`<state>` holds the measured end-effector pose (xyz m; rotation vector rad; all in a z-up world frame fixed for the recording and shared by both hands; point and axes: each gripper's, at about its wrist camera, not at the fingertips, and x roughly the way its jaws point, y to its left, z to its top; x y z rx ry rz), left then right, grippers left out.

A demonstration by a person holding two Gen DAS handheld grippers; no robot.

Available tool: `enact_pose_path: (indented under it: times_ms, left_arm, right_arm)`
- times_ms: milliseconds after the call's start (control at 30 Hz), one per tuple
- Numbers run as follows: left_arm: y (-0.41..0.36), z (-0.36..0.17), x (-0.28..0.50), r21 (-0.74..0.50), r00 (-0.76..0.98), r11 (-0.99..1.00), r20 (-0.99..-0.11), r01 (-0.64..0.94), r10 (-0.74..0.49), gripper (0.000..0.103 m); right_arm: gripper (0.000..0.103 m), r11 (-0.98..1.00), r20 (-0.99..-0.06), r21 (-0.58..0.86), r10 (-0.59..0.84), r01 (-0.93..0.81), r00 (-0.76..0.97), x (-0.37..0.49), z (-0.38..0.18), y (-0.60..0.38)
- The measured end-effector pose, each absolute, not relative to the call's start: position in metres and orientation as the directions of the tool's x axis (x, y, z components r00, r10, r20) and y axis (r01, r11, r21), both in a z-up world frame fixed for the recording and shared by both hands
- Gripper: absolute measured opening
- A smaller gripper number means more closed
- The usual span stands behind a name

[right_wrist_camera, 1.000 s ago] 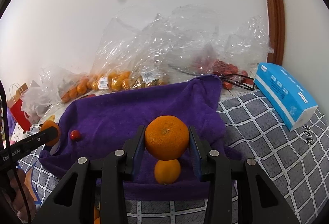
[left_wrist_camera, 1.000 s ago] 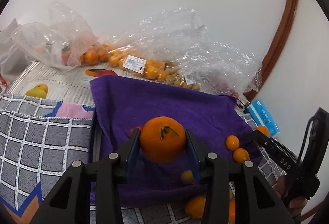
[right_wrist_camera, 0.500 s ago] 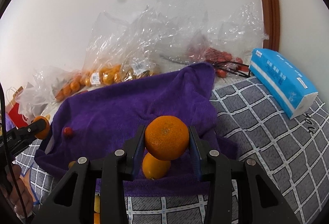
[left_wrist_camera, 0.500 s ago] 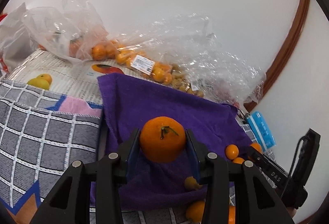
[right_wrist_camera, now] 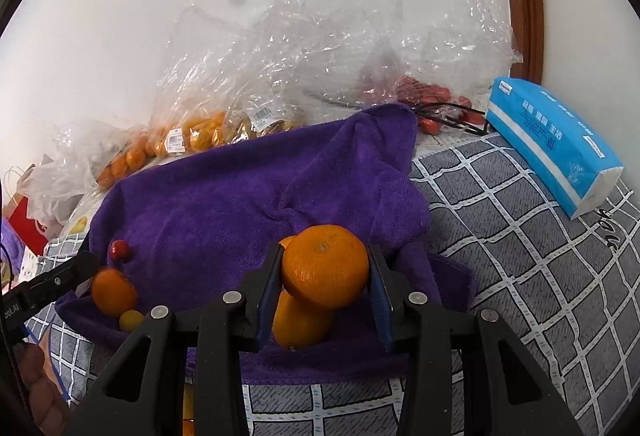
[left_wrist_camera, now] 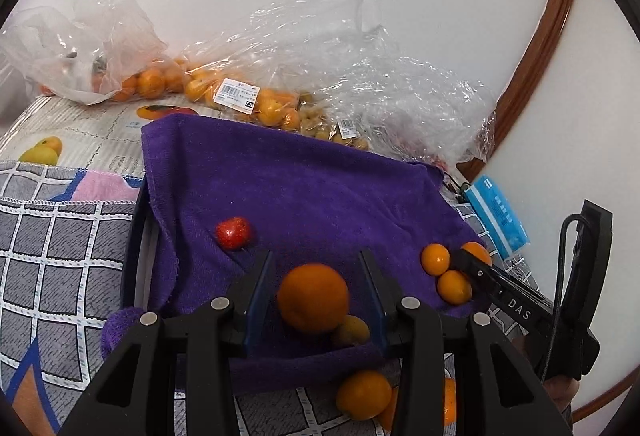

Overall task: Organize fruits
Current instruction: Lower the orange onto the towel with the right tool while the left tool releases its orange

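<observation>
While the left gripper [left_wrist_camera: 314, 296] stands with jaws spread wide of an orange [left_wrist_camera: 313, 298] resting on the purple towel [left_wrist_camera: 300, 188] near its front edge, a small yellow fruit [left_wrist_camera: 352, 330] touches that orange. Right gripper [right_wrist_camera: 325, 276] is clamped on a second orange [right_wrist_camera: 325, 272], held above another orange fruit [right_wrist_camera: 300, 324] on the towel. Farther back, 1 red fruit [left_wrist_camera: 233, 233] lies apart on open towel, and clear bags [left_wrist_camera: 256, 104] of oranges line the wall.

Left gripper [left_wrist_camera: 316, 292] has its jaws spread wide, touching nothing. Right gripper [right_wrist_camera: 325, 272] has its jaws clamped on an orange [right_wrist_camera: 325, 267].
</observation>
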<state>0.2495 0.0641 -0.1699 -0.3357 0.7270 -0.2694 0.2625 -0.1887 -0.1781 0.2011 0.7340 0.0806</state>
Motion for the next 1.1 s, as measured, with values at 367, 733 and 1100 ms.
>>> enact_pose_path:
  times_ms: [367, 733, 1100]
  left_arm:
    - [0.065, -0.168, 0.250, -0.379, 0.729, 0.918, -0.594, 0.119, -0.340, 0.039]
    - [0.060, -0.164, 0.244, -0.287, 0.773, 0.952, -0.577, 0.109, -0.263, 0.041]
    - [0.069, -0.156, 0.240, -0.304, 0.790, 0.949, -0.558, 0.090, -0.254, 0.048]
  right_arm:
    - [0.042, 0.981, -0.642, 0.191, 0.107, 0.023, 0.759, 0.260, -0.175, -0.190]
    - [0.051, 0.987, -0.605, 0.159, 0.078, 0.024, 0.793, 0.251, -0.167, -0.186]
    - [0.053, 0.999, -0.581, 0.046, 0.034, -0.009, 0.813, 0.236, -0.155, -0.164]
